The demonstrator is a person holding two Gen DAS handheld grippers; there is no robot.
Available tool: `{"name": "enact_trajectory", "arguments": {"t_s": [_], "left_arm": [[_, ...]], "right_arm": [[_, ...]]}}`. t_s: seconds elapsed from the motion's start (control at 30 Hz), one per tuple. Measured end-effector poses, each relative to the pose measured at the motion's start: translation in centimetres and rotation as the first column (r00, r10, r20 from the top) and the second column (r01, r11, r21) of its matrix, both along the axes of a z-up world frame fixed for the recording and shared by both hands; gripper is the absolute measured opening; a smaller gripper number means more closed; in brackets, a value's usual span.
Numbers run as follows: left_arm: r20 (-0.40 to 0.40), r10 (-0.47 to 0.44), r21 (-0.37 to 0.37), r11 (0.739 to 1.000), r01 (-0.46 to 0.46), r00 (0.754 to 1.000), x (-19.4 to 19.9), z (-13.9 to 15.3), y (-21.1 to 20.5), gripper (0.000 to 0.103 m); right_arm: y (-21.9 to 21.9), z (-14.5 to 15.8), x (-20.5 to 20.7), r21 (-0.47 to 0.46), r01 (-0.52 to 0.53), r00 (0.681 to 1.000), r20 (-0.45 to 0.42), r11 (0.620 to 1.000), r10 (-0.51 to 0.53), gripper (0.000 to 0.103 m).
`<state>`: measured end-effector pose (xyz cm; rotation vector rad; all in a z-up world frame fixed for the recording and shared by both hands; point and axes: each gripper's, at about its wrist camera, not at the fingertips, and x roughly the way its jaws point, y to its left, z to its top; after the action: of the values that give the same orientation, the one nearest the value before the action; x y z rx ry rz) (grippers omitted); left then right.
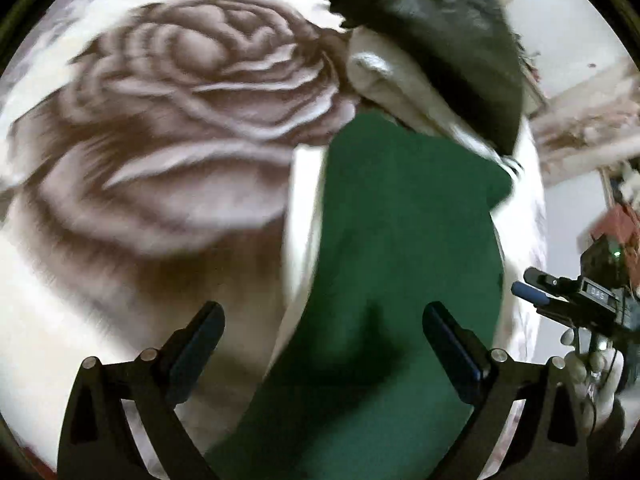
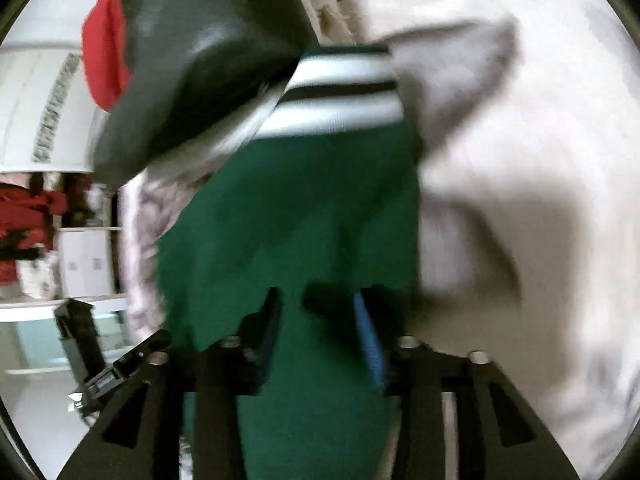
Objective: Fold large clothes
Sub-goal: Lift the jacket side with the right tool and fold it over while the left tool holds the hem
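Observation:
A dark green garment lies on a bed covered by a blanket with a large brown rose print. In the right wrist view the green garment shows a white and black striped band at its far end. My left gripper is open above the garment, fingers wide apart. My right gripper has its fingers close together with green cloth between them; it also shows in the left wrist view at the right edge.
A black leather jacket lies on a pale folded cloth at the far end of the bed. In the right wrist view the black jacket sits beside a red item and a cream cloth. White furniture stands left.

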<state>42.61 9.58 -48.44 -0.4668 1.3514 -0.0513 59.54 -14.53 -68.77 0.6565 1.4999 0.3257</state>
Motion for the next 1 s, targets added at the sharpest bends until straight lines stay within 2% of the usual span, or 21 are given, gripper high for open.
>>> {"name": "enact_trajectory", "arguments": {"t_s": [0.03, 0.1, 0.17, 0.2, 0.23, 0.27, 0.3, 0.33, 0.4, 0.47, 0.53, 0.57, 0.6, 0.63, 0.7, 0.77, 0.8, 0.87, 0.9, 0.93, 1.0], "left_arm": [[-0.006, -0.013, -0.008, 1.0, 0.013, 1.0, -1.8, 0.6, 0.2, 0.101], [-0.057, -0.06, -0.009, 0.998, 0.06, 0.997, -5.6, -0.1, 1.3, 0.102], [-0.115, -0.074, -0.06, 0.996, 0.067, 0.991, -8.5, -2.2, 1.8, 0.101], [-0.145, -0.076, -0.115, 0.992, 0.06, 0.987, -10.2, -3.9, 1.9, 0.1], [-0.14, -0.08, -0.141, 0.988, 0.06, 0.987, -11.1, -4.6, 1.7, 0.096], [-0.111, -0.101, -0.167, 0.983, 0.081, 0.989, -11.8, -5.2, 1.0, 0.084], [-0.089, -0.13, -0.179, 0.977, 0.112, 0.987, -12.0, -5.2, 0.1, 0.038], [-0.077, -0.153, -0.186, 0.973, 0.136, 0.985, -12.2, -5.1, -0.6, 0.011], [0.003, -0.149, -0.264, 0.954, 0.144, 0.989, -13.0, -3.2, -1.4, 0.011], [0.058, -0.089, -0.403, 0.909, 0.105, 0.994, -13.8, -1.5, -0.4, 0.01], [0.058, 0.0, -0.57, 0.821, 0.033, 0.998, -14.2, -1.0, 1.8, 0.006], [0.03, 0.055, -0.642, 0.766, -0.023, 0.998, -14.5, -1.7, 3.4, 0.006], [-0.003, 0.083, -0.669, 0.741, -0.063, 0.997, -14.4, -2.8, 4.7, 0.006], [-0.052, 0.111, -0.676, 0.728, -0.117, 0.992, -14.6, -4.8, 6.0, 0.006], [-0.126, 0.143, -0.612, 0.768, -0.19, 0.982, -15.1, -8.7, 8.4, 0.006], [-0.171, 0.136, -0.638, 0.74, -0.215, 0.976, -15.9, -10.3, 9.2, 0.011], [-0.167, 0.113, -0.627, 0.755, -0.194, 0.98, -16.3, -9.8, 9.3, 0.017], [-0.149, 0.063, -0.585, 0.799, -0.139, 0.987, -17.0, -8.2, 9.1, 0.032], [-0.152, 0.025, -0.536, 0.838, -0.104, 0.988, -17.8, -7.3, 8.7, 0.048], [-0.154, 0.005, -0.513, 0.854, -0.085, 0.988, -18.5, -6.5, 8.1, 0.06], [-0.16, -0.059, -0.446, 0.895, -0.019, 0.985, -21.2, -5.2, 7.0, 0.062]], "right_arm": [[-0.7, 1.1, -2.4, 0.022, 0.01, 1.0, -0.011, 1.0, -0.01, 0.054], [-1.3, 2.8, -7.9, 0.027, 0.025, 0.999, -0.049, 0.999, -0.023, 0.054], [-1.1, 3.2, -14.1, 0.022, 0.034, 0.994, -0.1, 0.999, -0.032, 0.054], [-0.6, 3.3, -17.0, 0.015, 0.041, 0.991, -0.126, 0.999, -0.039, 0.054], [-0.4, 3.3, -20.5, 0.008, 0.051, 0.986, -0.161, 0.999, -0.049, 0.055], [0.5, 2.6, -23.5, 0.006, 0.067, 0.979, -0.193, 0.998, -0.064, 0.055], [0.8, 1.8, -27.1, 0.003, 0.108, 0.965, -0.241, 0.994, -0.104, 0.055], [1.2, 0.9, -29.8, 0.0, 0.147, 0.95, -0.279, 0.989, -0.141, 0.055], [3.6, -2.2, -35.1, -0.014, 0.205, 0.925, -0.323, 0.979, -0.198, 0.055], [3.1, -3.6, -38.3, -0.034, 0.242, 0.906, -0.349, 0.97, -0.238, 0.055], [3.8, -4.8, -40.5, -0.02, 0.299, 0.883, -0.373, 0.954, -0.284, 0.055], [4.2, -5.3, -41.3, -0.019, 0.31, 0.878, -0.378, 0.951, -0.294, 0.055], [4.3, -5.6, -41.9, -0.026, 0.313, 0.875, -0.381, 0.949, -0.299, 0.055], [4.4, -5.9, -42.4, -0.035, 0.309, 0.875, -0.382, 0.95, -0.299, 0.055], [4.4, -6.1, -42.9, -0.039, 0.3, 0.879, -0.377, 0.953, -0.292, 0.055], [3.9, -5.8, -43.2, -0.034, 0.285, 0.887, -0.368, 0.958, -0.278, 0.055], [4.9, -5.6, -43.2, -0.035, 0.274, 0.893, -0.361, 0.961, -0.268, 0.055], [7.2, -5.1, -43.6, -0.039, 0.253, 0.903, -0.349, 0.967, -0.251, 0.055], [7.6, -4.8, -43.5, -0.034, 0.25, 0.905, -0.347, 0.968, -0.246, 0.055], [7.4, -4.6, -43.4, -0.02, 0.249, 0.907, -0.346, 0.968, -0.24, 0.055], [6.5, -4.7, -43.3, 0.001, 0.248, 0.906, -0.355, 0.969, -0.231, 0.059]]}}
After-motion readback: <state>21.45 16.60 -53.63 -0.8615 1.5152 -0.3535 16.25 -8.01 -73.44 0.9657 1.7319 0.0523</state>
